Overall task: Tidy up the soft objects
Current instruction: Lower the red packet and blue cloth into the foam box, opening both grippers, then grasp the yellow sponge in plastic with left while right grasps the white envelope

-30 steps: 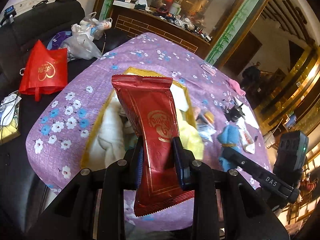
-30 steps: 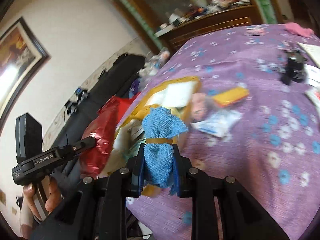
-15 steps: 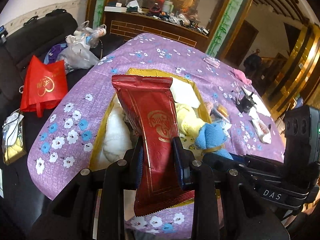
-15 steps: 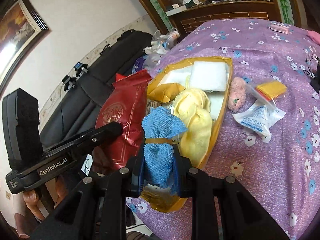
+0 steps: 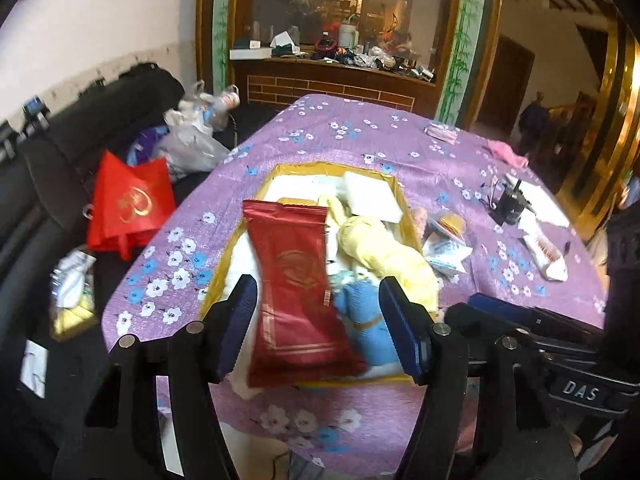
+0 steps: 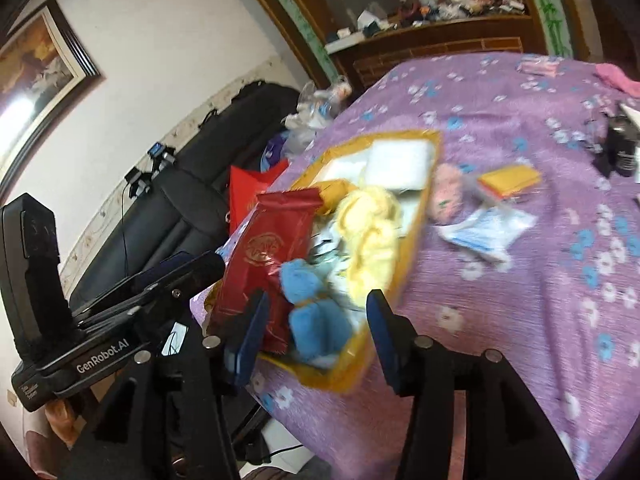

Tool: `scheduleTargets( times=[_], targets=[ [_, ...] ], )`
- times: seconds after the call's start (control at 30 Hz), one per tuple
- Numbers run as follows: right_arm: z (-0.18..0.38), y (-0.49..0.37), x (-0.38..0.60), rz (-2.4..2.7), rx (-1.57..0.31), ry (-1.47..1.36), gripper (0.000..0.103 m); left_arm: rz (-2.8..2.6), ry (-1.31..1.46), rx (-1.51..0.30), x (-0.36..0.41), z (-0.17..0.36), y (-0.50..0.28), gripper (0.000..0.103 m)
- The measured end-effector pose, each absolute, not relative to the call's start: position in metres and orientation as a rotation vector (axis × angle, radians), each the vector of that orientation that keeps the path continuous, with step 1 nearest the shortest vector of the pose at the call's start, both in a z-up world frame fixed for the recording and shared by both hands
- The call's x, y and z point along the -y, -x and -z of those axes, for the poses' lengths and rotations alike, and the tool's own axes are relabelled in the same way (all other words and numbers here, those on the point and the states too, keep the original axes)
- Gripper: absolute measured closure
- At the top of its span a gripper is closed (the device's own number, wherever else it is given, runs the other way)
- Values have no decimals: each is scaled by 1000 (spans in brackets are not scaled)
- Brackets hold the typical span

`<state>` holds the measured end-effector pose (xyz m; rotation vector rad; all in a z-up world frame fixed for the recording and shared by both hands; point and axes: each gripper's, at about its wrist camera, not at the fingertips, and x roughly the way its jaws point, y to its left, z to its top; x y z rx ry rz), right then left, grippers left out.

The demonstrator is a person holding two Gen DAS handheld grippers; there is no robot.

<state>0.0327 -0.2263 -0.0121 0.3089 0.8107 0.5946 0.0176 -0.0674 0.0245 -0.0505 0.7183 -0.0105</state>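
A red foil packet (image 5: 296,288) hangs blurred and tilted between the fingers of my left gripper (image 5: 316,292). Its jaws are opening and the pads stand clear of it. Under it is the yellow box (image 5: 224,268) on the purple flowered tablecloth. A blue cloth bundle (image 6: 308,304) lies at the box's near end between the fingers of my right gripper (image 6: 318,304). Those jaws are opening too, with neither pad touching the cloth. The red packet (image 6: 268,256) rests just left of the blue bundle. A pale yellow cloth (image 5: 384,248) and a white pad (image 5: 372,196) fill the rest of the box.
Right of the box lie a pink fluffy item (image 6: 448,196), an orange packet (image 6: 508,180) and a white sachet (image 6: 488,232). A small black device (image 5: 508,208) stands further right. A red bag (image 5: 128,204) and plastic bags (image 5: 192,136) sit on the black sofa at the left.
Both grippers have gone from shut to wide apart. The red packet and the blue bundle have left the pads and dropped toward the box's near end.
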Motion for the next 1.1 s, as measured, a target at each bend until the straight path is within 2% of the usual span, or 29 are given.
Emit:
scheduleTargets(
  times=[0.5, 0.77, 1.1],
  targets=[
    [24, 3, 342, -465, -781, -437, 51, 99, -146, -755, 184, -23, -1, 39],
    [27, 9, 357, -460, -770, -472, 39, 97, -199, -747, 203, -24, 9, 39],
    [37, 9, 379, -404, -782, -470, 38, 181, -103, -838, 201, -10, -6, 39]
  ],
)
